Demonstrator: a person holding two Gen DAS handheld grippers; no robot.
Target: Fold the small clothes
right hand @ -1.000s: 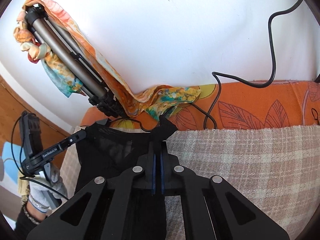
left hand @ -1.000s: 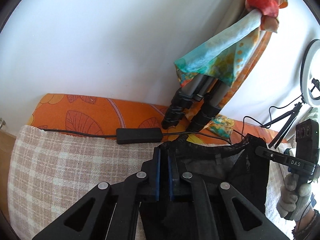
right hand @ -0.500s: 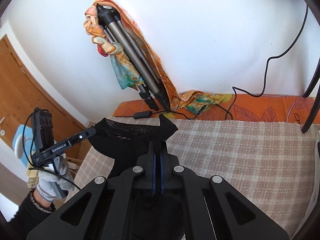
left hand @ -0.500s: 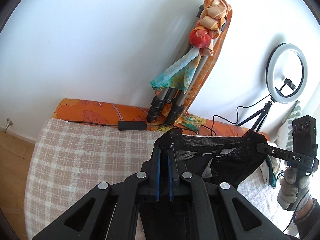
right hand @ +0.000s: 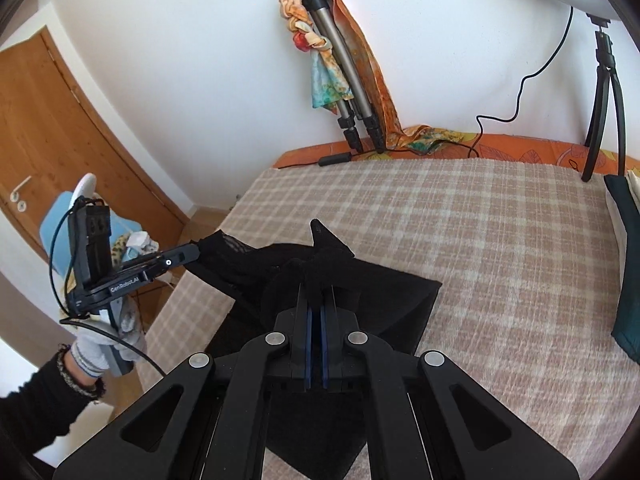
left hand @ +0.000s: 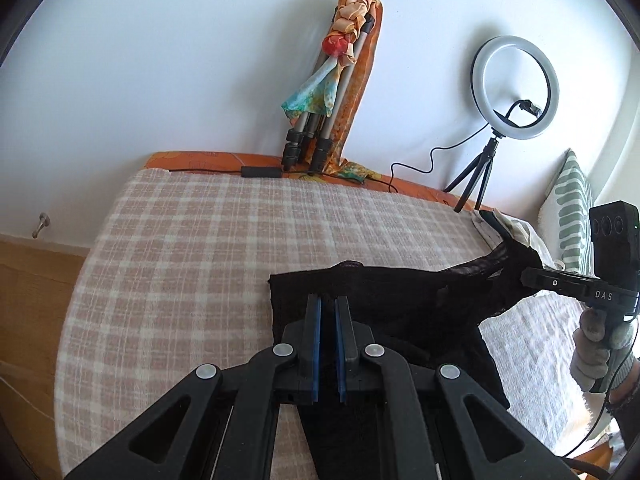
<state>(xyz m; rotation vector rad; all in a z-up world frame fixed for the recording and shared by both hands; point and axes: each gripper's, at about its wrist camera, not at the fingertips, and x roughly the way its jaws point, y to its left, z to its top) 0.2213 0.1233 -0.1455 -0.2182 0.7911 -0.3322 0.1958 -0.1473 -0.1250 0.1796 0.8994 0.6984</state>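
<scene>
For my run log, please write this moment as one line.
phase: spreading for fold | left tool: shut on black garment | right tool: shut on black garment | garment: stretched between both tools over checked blanket

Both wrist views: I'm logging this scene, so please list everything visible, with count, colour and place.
garment: one, black, pinched at two spots, partly on the blanket
blanket: one, beige plaid, covering the bed
sheet: one, orange leaf print, along the wall
tripod: one, grey, leaning on the wall
scarf: one, orange and teal, draped on the tripod
ring light: one, white, on a black stand
door: one, wooden, far left
left gripper: black, blue-lined fingers
right gripper: black, blue-lined fingers
</scene>
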